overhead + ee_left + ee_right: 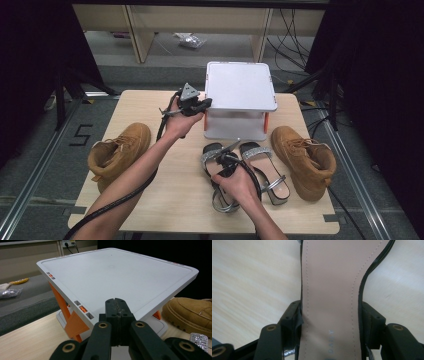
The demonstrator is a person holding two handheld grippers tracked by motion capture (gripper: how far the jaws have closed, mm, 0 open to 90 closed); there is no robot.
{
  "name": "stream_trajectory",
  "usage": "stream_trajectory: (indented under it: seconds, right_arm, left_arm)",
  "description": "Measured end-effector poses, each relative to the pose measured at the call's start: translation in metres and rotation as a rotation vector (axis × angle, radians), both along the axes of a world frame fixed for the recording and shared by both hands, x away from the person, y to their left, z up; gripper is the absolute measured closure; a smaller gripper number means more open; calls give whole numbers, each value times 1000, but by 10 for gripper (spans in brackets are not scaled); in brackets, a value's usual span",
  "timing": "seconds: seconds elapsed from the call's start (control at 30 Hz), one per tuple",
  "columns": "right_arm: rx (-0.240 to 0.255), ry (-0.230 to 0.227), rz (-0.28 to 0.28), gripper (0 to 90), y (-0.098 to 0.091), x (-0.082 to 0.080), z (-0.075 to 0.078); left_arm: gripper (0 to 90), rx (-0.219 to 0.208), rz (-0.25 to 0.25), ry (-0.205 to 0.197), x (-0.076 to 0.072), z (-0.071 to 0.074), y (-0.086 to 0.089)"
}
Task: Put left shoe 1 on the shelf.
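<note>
A pair of black sandals with silver glitter straps lies at the table's front centre. My right gripper (223, 165) reaches down over the left sandal (211, 154). In the right gripper view my right gripper (330, 315) has one jaw on each side of the pink insole (332, 277), with the pads against the sole's black edges. The right sandal (265, 170) lies beside it, untouched. My left gripper (205, 104) is held up at the left front corner of the white two-tier stand (240, 85). Its jaws are shut together with nothing between them (116, 302), pointing over the stand's top (120, 272).
One tan boot (120, 150) rests at the left of the wooden table (165, 200) and another (302, 155) at the right, the latter also in the left gripper view (192, 311). The stand has orange supports (75, 325). A sandal's glitter strap (198, 340) lies near it.
</note>
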State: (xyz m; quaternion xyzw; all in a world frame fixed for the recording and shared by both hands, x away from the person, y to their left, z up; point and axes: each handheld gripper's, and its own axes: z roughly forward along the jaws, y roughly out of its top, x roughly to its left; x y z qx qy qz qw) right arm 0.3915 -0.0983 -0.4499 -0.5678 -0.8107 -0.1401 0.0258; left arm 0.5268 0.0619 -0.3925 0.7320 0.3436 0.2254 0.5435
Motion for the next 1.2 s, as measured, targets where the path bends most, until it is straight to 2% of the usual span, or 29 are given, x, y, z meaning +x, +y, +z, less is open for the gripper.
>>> stream_trajectory:
  seconds: [0.03,0.07,0.1,0.13,0.17,0.23,0.27,0.3,0.37,0.4,0.43,0.5,0.63,0.67,0.77,0.87,0.93,0.97,1.0,1.03,1.2]
  right_arm:
    - [18,-11,-27,434,-1,5,6]
    - [15,-22,-13,434,-3,9,8]
    - [25,10,-71,434,-1,11,13]
    - [19,-36,-36,434,-5,17,14]
    - [20,-62,-71,434,-7,23,15]
    - [24,-60,-74,434,-8,28,19]
    - [24,-90,-111,434,-9,38,21]
    - [23,-77,-121,434,-9,44,23]
    - [21,-95,-114,434,-10,48,23]
    - [26,-100,-142,434,-9,53,24]
    - [24,-110,-168,434,-8,64,23]
    - [24,-132,-172,434,-9,73,21]
    - [4,-129,-200,434,-8,83,18]
    - [1,-131,-223,434,-8,90,15]
    - [-9,-152,-226,434,-9,96,10]
    - [-13,-150,-250,434,-9,101,5]
    - [-34,-155,-239,434,-9,104,3]
    - [-26,-150,-261,434,-7,105,2]
    - [-28,-153,-229,433,-8,107,0]
    - [-25,-147,-246,433,-6,107,-1]
    - [-35,-157,-247,432,-1,111,-7]
  left_arm:
    - [894,-1,0,0,0,0,0]
    - [894,-1,0,0,0,0,0]
    - [894,0,0,-1,0,0,0]
    - [894,0,0,-1,0,0,0]
    - [894,1,0,-2,0,0,0]
    - [894,0,-1,-1,0,0,0]
    - [894,3,-15,-17,2,0,1]
    - [894,-4,-11,-11,1,0,0]
    - [895,-5,-9,-8,1,0,0]
    - [895,-2,-7,-7,1,0,0]
    - [894,0,-2,-2,0,0,0]
    - [895,1,-3,-2,0,0,0]
    - [895,1,-3,-2,0,0,0]
    - [895,0,-4,-2,0,0,1]
    - [895,-2,-5,-2,0,-1,0]
    - [895,-1,-4,-4,0,-1,0]
    - [895,0,-4,-2,0,-1,1]
    - [895,1,-5,-3,0,-1,1]
    - [896,0,-4,-3,0,-1,1]
    - [895,0,-4,-3,0,-1,1]
    - [895,-6,-4,-3,0,-1,0]
